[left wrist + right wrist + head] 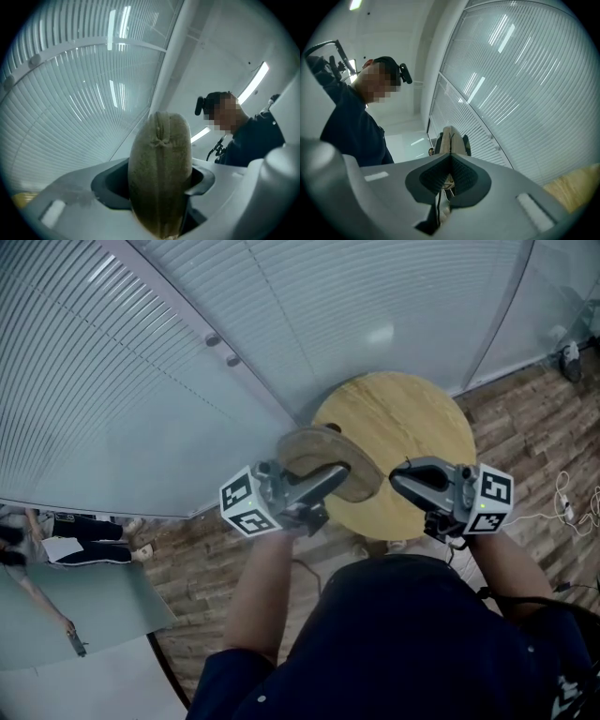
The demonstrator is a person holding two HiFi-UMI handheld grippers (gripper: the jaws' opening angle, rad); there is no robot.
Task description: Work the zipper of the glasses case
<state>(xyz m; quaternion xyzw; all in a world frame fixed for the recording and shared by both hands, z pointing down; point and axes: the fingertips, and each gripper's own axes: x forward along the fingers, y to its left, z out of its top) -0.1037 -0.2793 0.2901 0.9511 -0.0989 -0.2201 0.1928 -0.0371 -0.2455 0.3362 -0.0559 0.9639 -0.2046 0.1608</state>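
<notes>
The glasses case (319, 454), olive-tan fabric and oval, is held up in the air over the round wooden table (412, 418). My left gripper (330, 476) is shut on the case, and in the left gripper view the case (159, 154) stands on end between the jaws (158, 199), its zipper seam facing the camera. My right gripper (397, 480) meets the case's right end. In the right gripper view the jaws (450, 180) are shut, with a small metal zipper pull (450, 185) pinched between the pads and the case (451, 138) just beyond.
A curved glass wall with blinds (141, 362) runs behind the table. Wood-plank floor (530, 404) surrounds it, with white cables (565, 501) at the right. A person in dark clothes (89, 542) is at the far left. My own dark shirt (403, 643) fills the bottom.
</notes>
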